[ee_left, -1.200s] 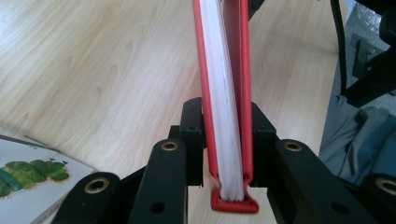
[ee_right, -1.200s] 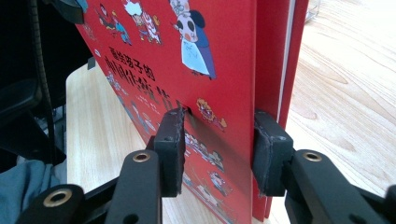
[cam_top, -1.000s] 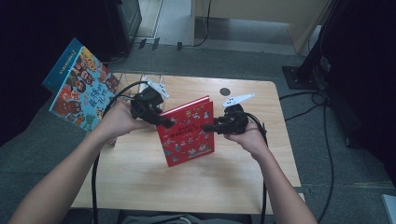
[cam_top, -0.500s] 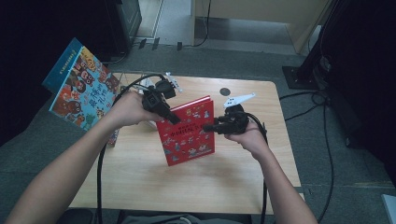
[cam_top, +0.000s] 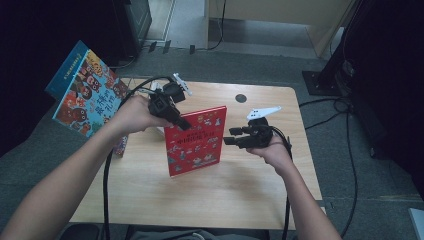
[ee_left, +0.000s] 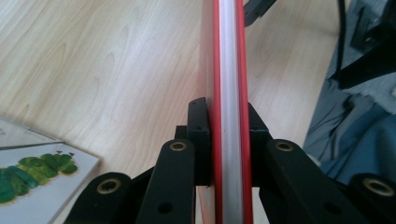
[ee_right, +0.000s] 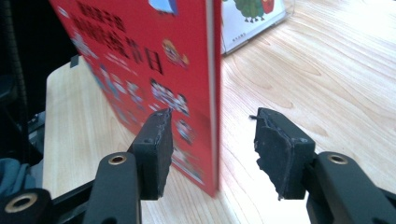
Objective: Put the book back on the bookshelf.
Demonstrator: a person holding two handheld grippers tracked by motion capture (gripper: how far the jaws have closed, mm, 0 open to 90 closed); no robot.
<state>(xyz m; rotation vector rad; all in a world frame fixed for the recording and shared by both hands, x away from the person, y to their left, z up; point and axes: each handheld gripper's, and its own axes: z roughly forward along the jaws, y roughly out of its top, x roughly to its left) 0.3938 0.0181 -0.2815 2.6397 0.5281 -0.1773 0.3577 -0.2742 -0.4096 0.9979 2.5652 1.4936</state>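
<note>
Left tongs (ee_left: pixel 229 140), just closing, clamp the upright red book (cam_top: pixel 195 140); right tongs (ee_right: pixel 212 149), just opening, stand apart around its edge

High view looks forward and down over table (cam_top: pixel 150 200); gripper views sit close along own jaws; all share red book (cam_top: pixel 195 140) (ee_left: pixel 229 70) (ee_right: pixel 140 56).

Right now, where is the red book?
In the high view the red book stands upright near the middle of the wooden table, its top corner clamped by the left gripper, with the right gripper open at its right edge.
</note>
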